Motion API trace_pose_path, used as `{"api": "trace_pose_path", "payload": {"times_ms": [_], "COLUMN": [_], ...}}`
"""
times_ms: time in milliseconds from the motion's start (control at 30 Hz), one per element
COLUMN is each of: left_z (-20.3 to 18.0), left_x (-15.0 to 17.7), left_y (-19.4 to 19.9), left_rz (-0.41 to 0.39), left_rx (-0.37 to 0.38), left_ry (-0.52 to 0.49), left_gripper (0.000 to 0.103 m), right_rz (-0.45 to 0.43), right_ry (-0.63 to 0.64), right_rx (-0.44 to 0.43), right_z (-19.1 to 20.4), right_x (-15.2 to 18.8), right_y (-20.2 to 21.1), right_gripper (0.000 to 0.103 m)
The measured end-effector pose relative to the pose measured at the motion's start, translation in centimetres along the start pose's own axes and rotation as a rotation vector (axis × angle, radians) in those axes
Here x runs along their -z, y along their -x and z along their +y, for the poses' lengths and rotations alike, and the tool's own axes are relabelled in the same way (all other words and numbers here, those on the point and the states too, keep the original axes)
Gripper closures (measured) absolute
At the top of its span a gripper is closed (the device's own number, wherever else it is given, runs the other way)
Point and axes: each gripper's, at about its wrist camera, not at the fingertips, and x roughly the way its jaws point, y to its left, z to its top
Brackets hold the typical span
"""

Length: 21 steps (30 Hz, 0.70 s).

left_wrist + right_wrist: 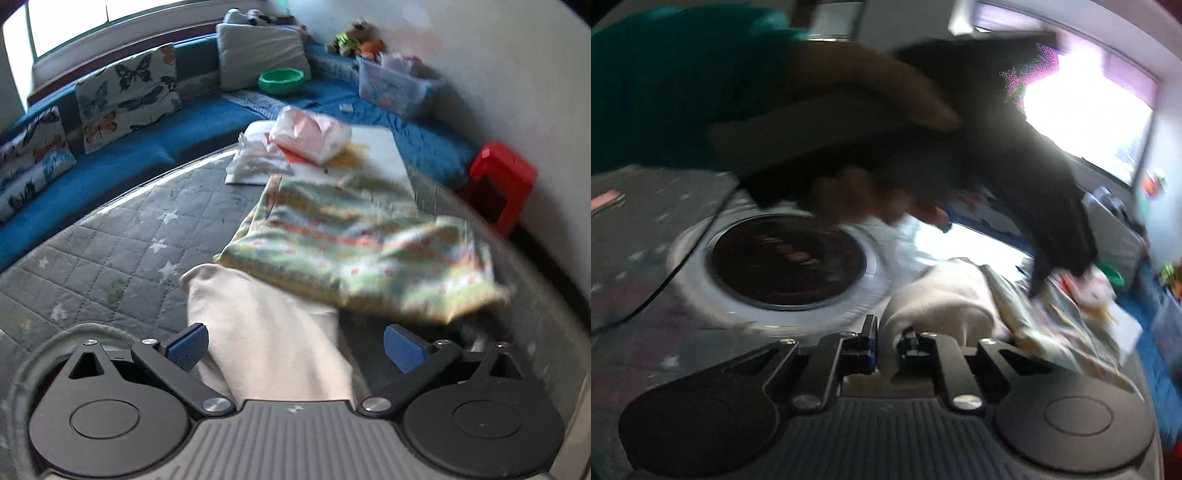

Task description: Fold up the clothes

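On the left, the butterfly-print cushions (125, 92) lean against the blue bench seat (155, 144), well clear of the work. My left claw (295, 349) stands wide, its blue pads (186, 345) either side of the cream garment (266, 332) without pressing on it. That garment lies on the grey quilted mat (110, 258), running from under my claw toward the patterned cloth (354, 254), which overlaps its far end. Beyond are a small pile of pale items (310, 136) and, at far right, a red stool (502, 181).

In the right wrist view, much blurred, my right claw (888, 354) is narrow, pinched onto a fold of the cream garment (938, 299). A hand (864, 199) on a dark device fills the space above.

Judgement: the step in hand is taking hold of the cream garment to lay it out. Next, my left claw must close on the cloth between its pads, then both must draw it free from under the patterned cloth.
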Motion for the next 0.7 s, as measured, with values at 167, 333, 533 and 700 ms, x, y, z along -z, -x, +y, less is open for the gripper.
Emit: {"api": "trace_pose_path", "payload": {"times_ms": [167,333,533,700], "left_z": [0.7,0.4,1.8,5.5], "left_x": [2.2,4.6,5.4,3.4], "left_y": [-0.9,-1.0,2.3,7.0], "left_rz": [0.076,0.133,0.055,-0.083], "left_rx": [0.000,0.084,0.130,0.154], "left_ry": [-0.027,-0.069,-0.024,0.142], "left_gripper": [0.032,0.077,0.091,0.092], "right_rz": [-0.008,-0.013,0.001,-0.017], "right_ry": [0.066,0.106,0.129,0.115], "right_rx": [-0.048,-0.058,-0.001,0.156], "right_z": [2.7,4.3,3.8,0.2], "right_x": [-0.8,-1.7,-2.8,-5.3], "right_y": [1.6,3.7,6.8,8.3], "right_gripper": [0.094,0.094,0.094,0.094]}}
